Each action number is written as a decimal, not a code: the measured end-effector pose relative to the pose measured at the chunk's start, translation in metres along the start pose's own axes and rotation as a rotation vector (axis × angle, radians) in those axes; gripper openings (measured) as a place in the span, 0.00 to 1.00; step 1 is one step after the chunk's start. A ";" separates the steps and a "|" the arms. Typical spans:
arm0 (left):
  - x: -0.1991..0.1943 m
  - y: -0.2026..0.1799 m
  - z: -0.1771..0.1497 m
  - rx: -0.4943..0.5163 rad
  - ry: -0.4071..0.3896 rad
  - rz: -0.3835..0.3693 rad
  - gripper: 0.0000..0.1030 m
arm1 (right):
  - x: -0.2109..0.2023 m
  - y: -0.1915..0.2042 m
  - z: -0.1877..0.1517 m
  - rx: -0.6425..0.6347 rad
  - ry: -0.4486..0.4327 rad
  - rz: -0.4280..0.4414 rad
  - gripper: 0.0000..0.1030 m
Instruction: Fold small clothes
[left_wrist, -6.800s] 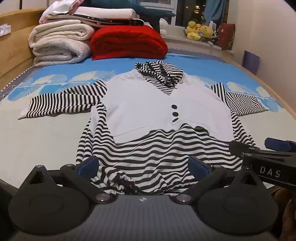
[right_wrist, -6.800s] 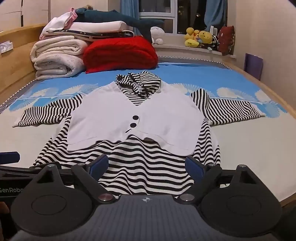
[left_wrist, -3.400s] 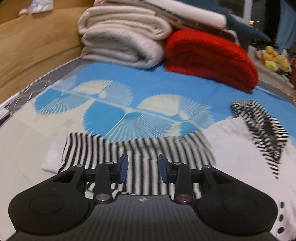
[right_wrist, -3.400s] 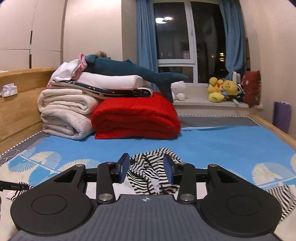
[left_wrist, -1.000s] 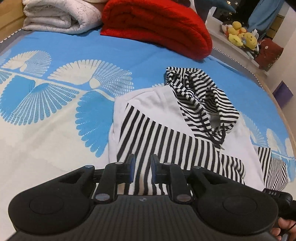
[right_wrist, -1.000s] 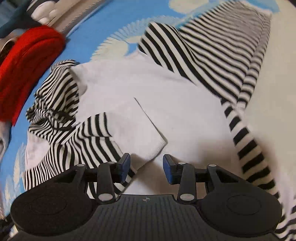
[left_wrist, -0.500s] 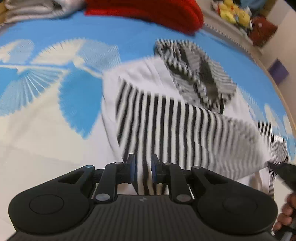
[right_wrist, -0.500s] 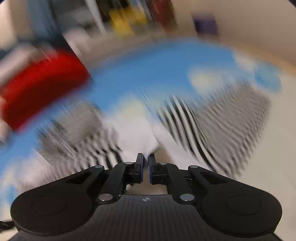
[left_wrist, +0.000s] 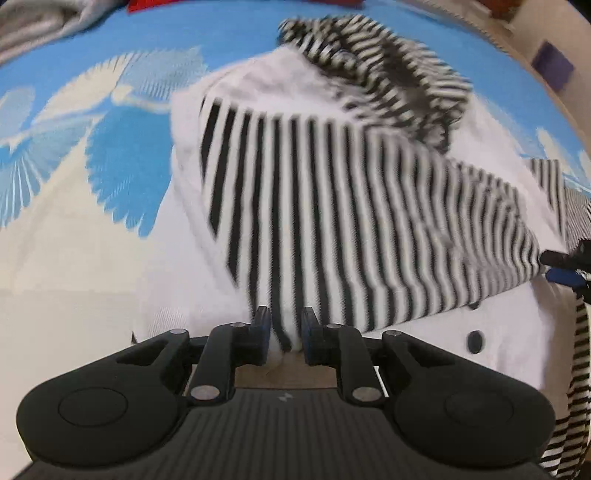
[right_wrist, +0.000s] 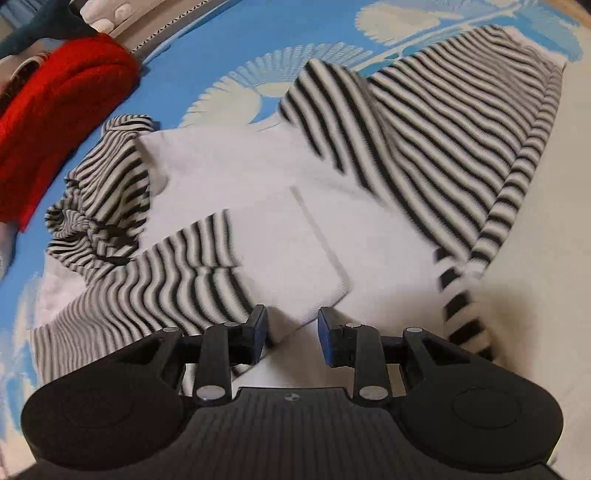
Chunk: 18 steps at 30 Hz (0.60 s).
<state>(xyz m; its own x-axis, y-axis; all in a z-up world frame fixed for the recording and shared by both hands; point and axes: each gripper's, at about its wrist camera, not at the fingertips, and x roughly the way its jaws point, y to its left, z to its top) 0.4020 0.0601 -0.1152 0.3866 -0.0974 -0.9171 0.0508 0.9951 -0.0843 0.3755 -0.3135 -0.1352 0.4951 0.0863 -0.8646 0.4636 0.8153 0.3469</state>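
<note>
A small hoodie with a white vest front (left_wrist: 424, 354) (right_wrist: 236, 166) and black-and-white stripes lies on the bed. Its left striped sleeve (left_wrist: 351, 221) (right_wrist: 155, 266) is folded across the chest. My left gripper (left_wrist: 284, 330) is shut on that sleeve's lower edge, with cloth bunched between the pads. My right gripper (right_wrist: 291, 326) is open, just before the white cuff (right_wrist: 306, 266) at the sleeve's end; its tip shows at the right edge of the left wrist view (left_wrist: 569, 266). The striped hood (left_wrist: 376, 59) (right_wrist: 99, 195) lies at the far end. The right sleeve (right_wrist: 443, 122) is spread out.
The bed sheet (left_wrist: 92, 155) (right_wrist: 229, 48) is blue and cream with fan patterns. A folded red blanket (right_wrist: 48, 110) lies beyond the hood, with pale bedding (left_wrist: 44, 22) beside it. The wooden bed rim (left_wrist: 546, 40) runs along the far right.
My right gripper has opened and let go of the white cuff, which now lies on the chest. My left gripper still grips the sleeve and has moved lower over the garment.
</note>
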 end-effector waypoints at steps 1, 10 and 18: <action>-0.004 -0.002 0.001 0.009 -0.022 -0.011 0.21 | -0.004 -0.001 0.000 -0.005 -0.031 0.006 0.31; 0.000 -0.013 0.001 0.028 -0.002 0.004 0.27 | -0.006 -0.020 0.005 0.076 -0.068 0.012 0.39; -0.025 -0.034 0.009 0.066 -0.104 -0.036 0.38 | -0.050 -0.050 0.041 0.016 -0.253 0.031 0.39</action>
<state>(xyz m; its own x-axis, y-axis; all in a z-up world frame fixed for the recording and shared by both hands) 0.3986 0.0285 -0.0862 0.4764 -0.1370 -0.8685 0.1253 0.9883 -0.0872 0.3575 -0.3821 -0.0947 0.6761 -0.0367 -0.7359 0.4562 0.8051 0.3790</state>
